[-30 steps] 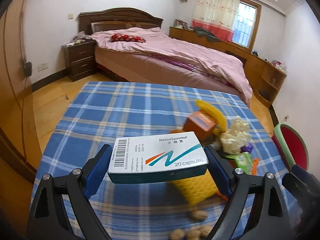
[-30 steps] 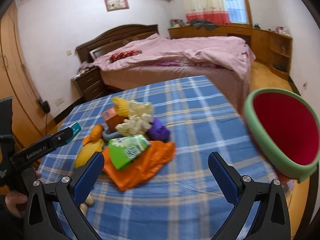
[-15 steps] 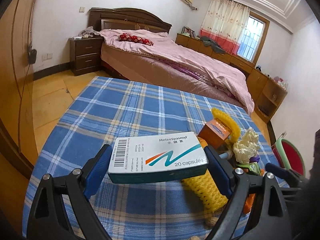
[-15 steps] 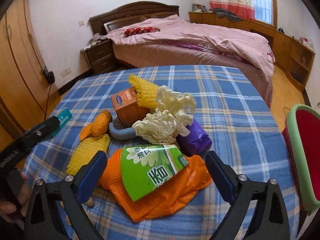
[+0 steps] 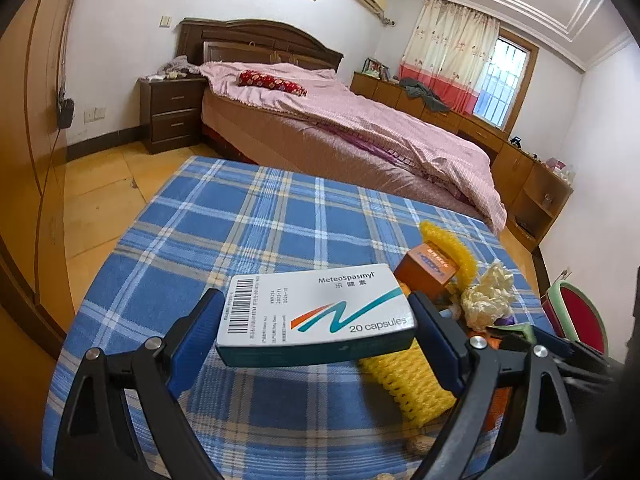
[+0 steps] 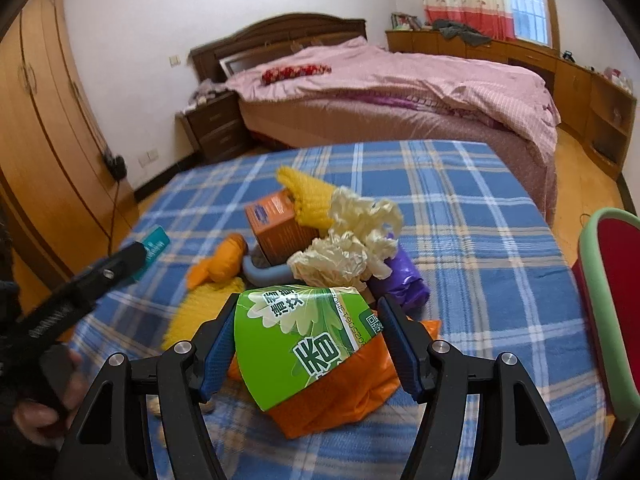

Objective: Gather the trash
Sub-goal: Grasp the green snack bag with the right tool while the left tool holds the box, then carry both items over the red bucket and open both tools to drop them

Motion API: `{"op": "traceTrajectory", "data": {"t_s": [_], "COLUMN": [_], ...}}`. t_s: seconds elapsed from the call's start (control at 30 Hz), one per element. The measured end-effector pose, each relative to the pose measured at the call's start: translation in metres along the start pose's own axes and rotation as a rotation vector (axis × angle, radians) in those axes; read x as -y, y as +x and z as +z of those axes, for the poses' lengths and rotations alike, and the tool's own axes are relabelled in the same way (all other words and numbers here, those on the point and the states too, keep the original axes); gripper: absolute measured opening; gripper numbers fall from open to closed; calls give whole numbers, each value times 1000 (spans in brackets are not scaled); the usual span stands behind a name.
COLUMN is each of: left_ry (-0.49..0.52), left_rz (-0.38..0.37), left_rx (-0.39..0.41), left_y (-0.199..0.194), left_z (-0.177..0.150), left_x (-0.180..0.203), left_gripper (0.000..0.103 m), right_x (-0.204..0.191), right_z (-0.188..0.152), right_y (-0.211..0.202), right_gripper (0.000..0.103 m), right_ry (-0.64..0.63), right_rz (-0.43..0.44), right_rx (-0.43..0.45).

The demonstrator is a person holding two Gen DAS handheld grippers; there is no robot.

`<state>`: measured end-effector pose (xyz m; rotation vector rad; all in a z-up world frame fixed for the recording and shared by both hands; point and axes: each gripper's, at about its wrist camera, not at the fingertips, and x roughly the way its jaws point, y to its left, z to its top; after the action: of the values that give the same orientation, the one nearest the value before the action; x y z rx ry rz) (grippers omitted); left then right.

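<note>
Bedroom furniture fills the background: a bed [image 6: 400, 80] with a pink cover stands beyond a table spread with a blue checked cloth [image 6: 460, 216]. At the far right edge a red bin with a green rim [image 6: 612, 304] waits just beside the table. Near the middle of the cloth lies a heap of trash: an orange bag [image 6: 340, 392], yellow foam netting [image 6: 308, 196], an orange carton [image 6: 276, 228] and crumpled cream paper [image 6: 352, 248].

The left gripper [image 5: 316, 320] is clamped on a white medicine box [image 5: 316, 316], held clear above the cloth.

The right gripper [image 6: 306, 344] has just been closing, its blue pads either side of a green wrapper [image 6: 304, 332] lying on the orange bag; the left pad looks to touch it, the right shows a gap.

Judging from this, the step in hand is grasping the wrapper. Next the fingers need to pinch it firmly without catching the bag, then lift and carry it right to the bin.
</note>
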<state>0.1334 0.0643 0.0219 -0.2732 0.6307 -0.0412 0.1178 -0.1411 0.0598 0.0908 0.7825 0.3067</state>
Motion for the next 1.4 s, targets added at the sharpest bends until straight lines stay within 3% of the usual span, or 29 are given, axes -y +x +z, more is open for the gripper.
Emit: {"op": "traceTrajectory", "data": {"t_s": [0.43,0.73,1.17,1.4], "left_ry": [109,170,322,392], "left_rz": [-73,-151,-305,-398], "left_rx": [31,26,-66,-107], "left_y": [-52,-71,-39,-12], "left_z": [3,2,-8,-21], "left_x": [47,90,209,282], "left_gripper": [91,91,91,91], "right_x": [23,74,184,240], "right_z": [-10,-25,-50,-63], "right_y": [-80,-122,-170,-180], "right_gripper": [69,69,69,69], "right_ry": [101,240,423,518], "right_rz": [-34,-113,-279,-310], "right_rx": [128,174,236,230]}}
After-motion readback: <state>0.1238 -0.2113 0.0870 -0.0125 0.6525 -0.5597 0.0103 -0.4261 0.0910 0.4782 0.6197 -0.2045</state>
